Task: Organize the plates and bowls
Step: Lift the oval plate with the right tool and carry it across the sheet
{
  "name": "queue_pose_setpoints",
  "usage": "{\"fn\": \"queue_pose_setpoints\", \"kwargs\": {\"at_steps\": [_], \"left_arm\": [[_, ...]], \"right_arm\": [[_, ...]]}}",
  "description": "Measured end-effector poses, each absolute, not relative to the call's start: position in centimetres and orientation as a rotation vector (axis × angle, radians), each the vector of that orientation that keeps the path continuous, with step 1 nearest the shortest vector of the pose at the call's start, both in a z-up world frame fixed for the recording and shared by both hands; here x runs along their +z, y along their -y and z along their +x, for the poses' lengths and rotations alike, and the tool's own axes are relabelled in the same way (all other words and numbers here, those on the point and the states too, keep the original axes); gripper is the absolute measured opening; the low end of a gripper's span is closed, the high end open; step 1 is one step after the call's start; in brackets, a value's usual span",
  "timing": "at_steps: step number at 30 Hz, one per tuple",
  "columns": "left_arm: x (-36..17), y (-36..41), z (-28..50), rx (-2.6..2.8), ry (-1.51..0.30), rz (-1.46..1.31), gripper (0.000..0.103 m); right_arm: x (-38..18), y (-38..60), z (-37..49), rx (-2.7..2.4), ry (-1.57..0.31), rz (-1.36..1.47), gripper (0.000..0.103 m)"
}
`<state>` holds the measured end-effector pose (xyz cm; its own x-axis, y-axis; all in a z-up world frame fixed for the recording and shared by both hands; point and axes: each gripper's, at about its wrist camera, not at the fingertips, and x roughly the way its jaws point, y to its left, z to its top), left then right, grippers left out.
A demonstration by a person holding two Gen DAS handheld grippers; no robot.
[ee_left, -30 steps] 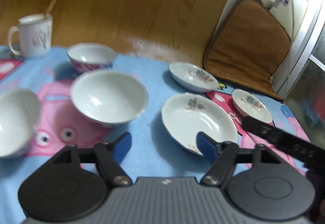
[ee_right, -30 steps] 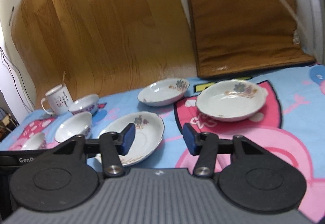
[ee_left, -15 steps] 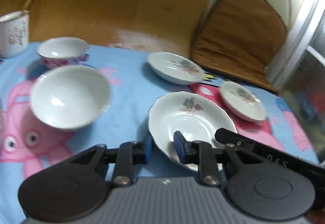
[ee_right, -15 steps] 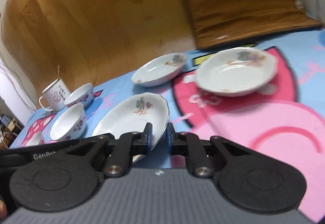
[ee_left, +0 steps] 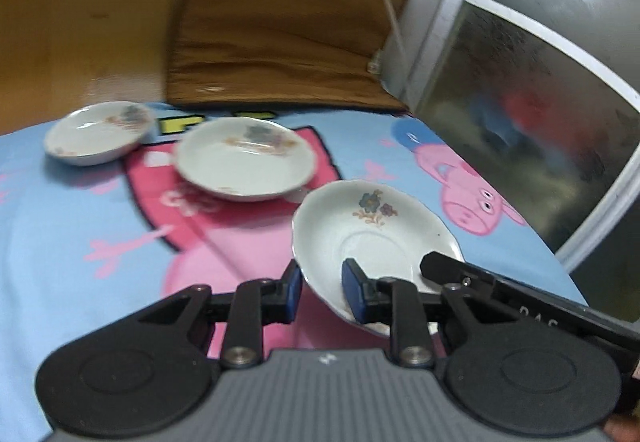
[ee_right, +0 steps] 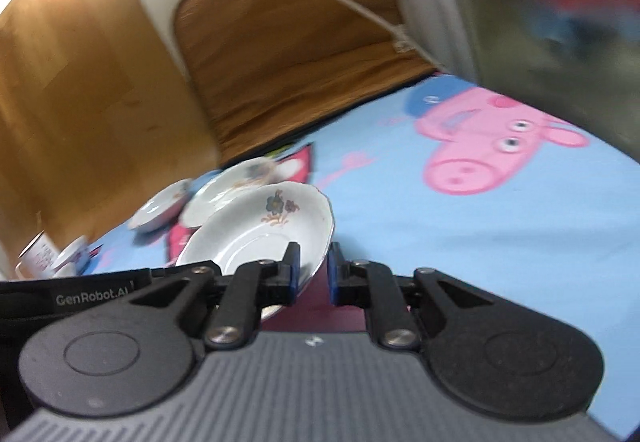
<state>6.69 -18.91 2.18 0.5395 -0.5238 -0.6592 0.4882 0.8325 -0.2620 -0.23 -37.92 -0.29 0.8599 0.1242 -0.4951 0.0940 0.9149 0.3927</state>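
Two tongs pinch one scalloped white porcelain plate (ee_left: 376, 230) with a flower sprig: left tongs (ee_left: 320, 292) clamp its left rim, right tongs (ee_right: 312, 278) its right rim, holding it tilted above the glossy cartoon-pig cloth (ee_right: 460, 250); two round glazed dishes (ee_left: 244, 161) rest behind

The near rim of the scalloped plate (ee_left: 372, 238) is disappearing behind the fingers of the left tool (ee_left: 320, 292), and in the right wrist view its lower edge is lying hidden behind the right tool (ee_right: 311, 274). Motion blur is smearing the two round plates (ee_right: 224, 189) there, so whether they are touching cannot be determined. A mug (ee_right: 38, 258) and a small bowl (ee_right: 74, 252) are showing only partly above the left tool's black body (ee_right: 68, 296).
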Motion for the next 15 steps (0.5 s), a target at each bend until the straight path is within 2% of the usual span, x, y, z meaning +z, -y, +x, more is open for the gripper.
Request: {"fn": "queue_pose_setpoints", "kwargs": {"at_steps": [4, 7, 10, 12, 15], "left_arm": [[1.0, 20.7, 7.0, -0.604, -0.826, -0.017, 0.023], [1.2, 20.9, 6.5, -0.603, -0.807, 0.008, 0.029], [2.3, 19.9, 6.0, -0.602, -0.771, -0.004, 0.039], [3.3, 18.4, 5.5, -0.581, -0.719, -0.011, 0.047], [4.3, 15.5, 5.4, -0.516, -0.66, -0.014, 0.051]], "right_arm": [[-1.4, 39.0, -0.3, -0.016, -0.547, 0.421, 0.017], [-1.6, 38.9, -0.6, -0.017, -0.529, 0.398, 0.021], [-1.3, 38.9, -1.3, -0.031, -0.49, 0.4, 0.044], [-0.7, 38.8, -2.0, -0.064, -0.434, 0.386, 0.044], [0.3, 38.5, -2.7, -0.071, -0.375, 0.383, 0.044]]}}
